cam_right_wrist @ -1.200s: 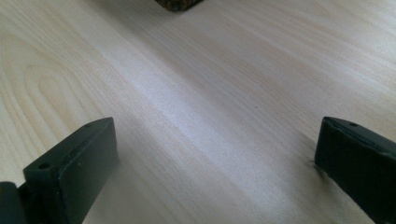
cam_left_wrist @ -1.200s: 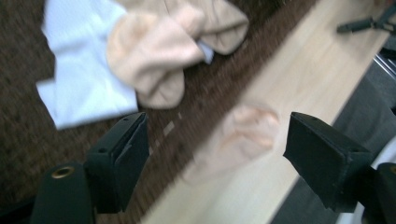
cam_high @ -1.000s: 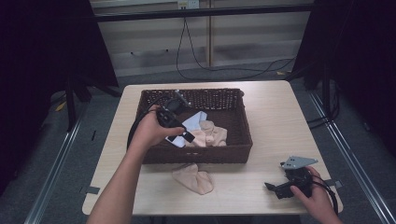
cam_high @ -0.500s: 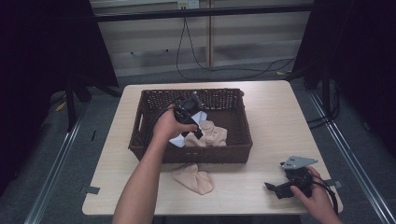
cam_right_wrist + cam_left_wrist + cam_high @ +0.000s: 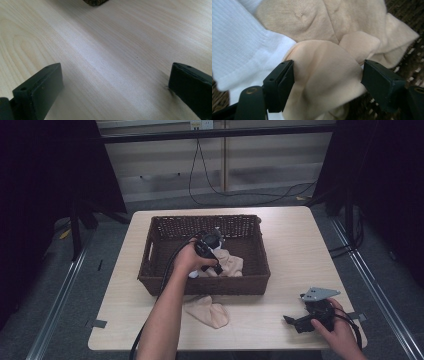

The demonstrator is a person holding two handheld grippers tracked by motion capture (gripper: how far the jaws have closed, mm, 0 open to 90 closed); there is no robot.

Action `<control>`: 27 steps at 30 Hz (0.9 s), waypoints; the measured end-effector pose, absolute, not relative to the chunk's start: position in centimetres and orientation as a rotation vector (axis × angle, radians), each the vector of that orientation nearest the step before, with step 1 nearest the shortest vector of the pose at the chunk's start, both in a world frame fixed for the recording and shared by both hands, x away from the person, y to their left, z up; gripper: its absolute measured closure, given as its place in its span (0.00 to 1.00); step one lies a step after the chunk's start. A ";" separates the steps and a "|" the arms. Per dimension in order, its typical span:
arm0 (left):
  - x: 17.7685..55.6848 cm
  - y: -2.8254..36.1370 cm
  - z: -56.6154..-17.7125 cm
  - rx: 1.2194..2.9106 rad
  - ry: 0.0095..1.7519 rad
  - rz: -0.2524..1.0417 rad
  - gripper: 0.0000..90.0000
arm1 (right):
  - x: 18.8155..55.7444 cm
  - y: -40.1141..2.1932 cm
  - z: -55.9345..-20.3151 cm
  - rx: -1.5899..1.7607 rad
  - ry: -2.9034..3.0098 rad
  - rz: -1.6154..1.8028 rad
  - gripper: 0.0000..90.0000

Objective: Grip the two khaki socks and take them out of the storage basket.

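Down in the middle of the high view, the left gripper (image 5: pixel 216 265) reached into the dark brown woven wicker basket (image 5: pixel 159 281), its black body held in the person's left hand (image 5: pixel 187 261) with the cable trailing back along the forearm toward the bottom edge. Its jaws had just been closing, and in the left gripper view they stood either side of a rounded fold of beige knitted sock (image 5: pixel 324 75). The left jaw lay against the fold's edge and the right jaw sat just at its far side, yet whether the pads already pressed the cloth could not be told; the gap remained fairly wide. Beside that fold, at the upper left of the same view, lay a white ribbed sock (image 5: pixel 239 50), touching the beige one and partly under it. More beige fabric was bunched toward the upper right, over the basket's woven floor.

Outside the basket, a second beige sock (image 5: pixel 209 310) rested on the pale wooden table (image 5: pixel 295 240), just below the basket's near wall in the lower centre of the high view.

At the lower right of the high view, the right gripper (image 5: pixel 291 321) rested low on the tabletop in the person's right hand (image 5: pixel 340 332), its grey three-cornered plate on top. Its jaws stood wide apart over bare wood grain, with nothing between them.
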State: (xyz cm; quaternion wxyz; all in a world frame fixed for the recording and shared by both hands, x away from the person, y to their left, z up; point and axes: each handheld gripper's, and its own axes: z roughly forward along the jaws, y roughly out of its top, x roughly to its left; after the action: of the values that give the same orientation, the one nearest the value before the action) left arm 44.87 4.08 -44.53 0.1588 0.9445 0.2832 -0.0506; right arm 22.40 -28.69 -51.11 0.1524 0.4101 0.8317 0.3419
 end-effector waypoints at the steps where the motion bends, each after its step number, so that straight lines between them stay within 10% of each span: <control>1: 44.9 4.3 -44.7 2.697 0.824 -0.173 0.44 | 22.4 -28.7 -51.1 1.176 2.386 0.981 0.00; 7: 44.7 4.7 -43.8 2.743 0.902 -0.194 0.86 | 22.4 -28.7 -51.1 1.177 2.386 0.981 0.00; 27: 43.0 9.2 -33.4 2.634 1.007 -0.232 0.87 | 22.4 -28.7 -51.1 1.172 2.385 0.981 0.00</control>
State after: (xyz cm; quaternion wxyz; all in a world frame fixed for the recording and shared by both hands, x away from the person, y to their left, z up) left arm 42.96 9.16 -33.41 0.1556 0.9195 0.3516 -0.0811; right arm 22.42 -28.69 -51.11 0.1540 0.4087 0.8319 0.3422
